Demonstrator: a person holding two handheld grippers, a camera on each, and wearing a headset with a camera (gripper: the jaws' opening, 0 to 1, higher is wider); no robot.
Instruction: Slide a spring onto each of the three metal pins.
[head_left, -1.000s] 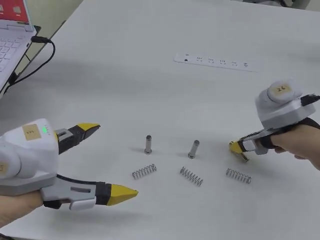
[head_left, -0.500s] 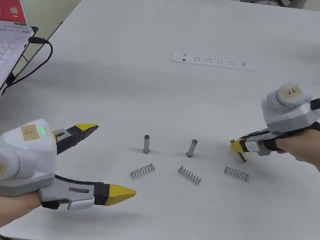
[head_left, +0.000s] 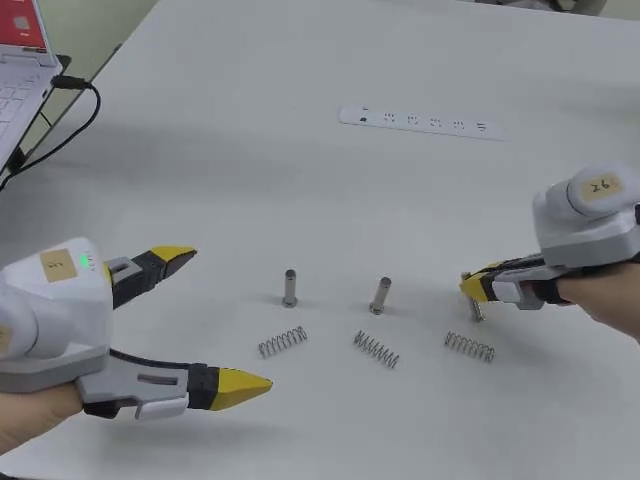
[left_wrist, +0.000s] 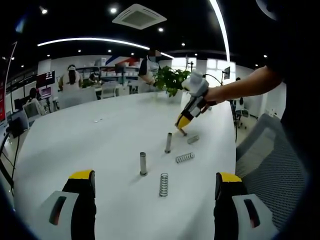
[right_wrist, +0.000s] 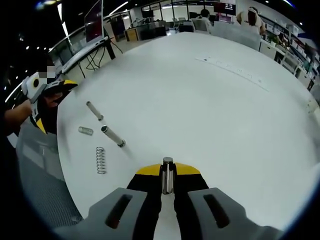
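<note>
Two metal pins (head_left: 290, 288) (head_left: 380, 295) stand on the white table, apart from each other. My right gripper (head_left: 472, 286) is shut on the third pin (head_left: 475, 306), which points down with its lower end at the table; the pin (right_wrist: 167, 176) sits between the shut yellow tips. Three springs (head_left: 282, 342) (head_left: 376, 350) (head_left: 469, 347) lie in a row in front of the pins. My left gripper (head_left: 212, 320) hovers wide open at the lower left, holding nothing, short of the nearest spring (left_wrist: 163, 184) and pin (left_wrist: 143, 164).
A white power strip (head_left: 420, 122) lies farther back on the table. A laptop (head_left: 15, 70) with a black cable (head_left: 75, 105) sits at the far left edge. People and desks show in the room beyond the table.
My right gripper has drawn slightly up and right with the pin, which now hangs more upright. The left gripper, springs and the two standing pins have stayed put.
</note>
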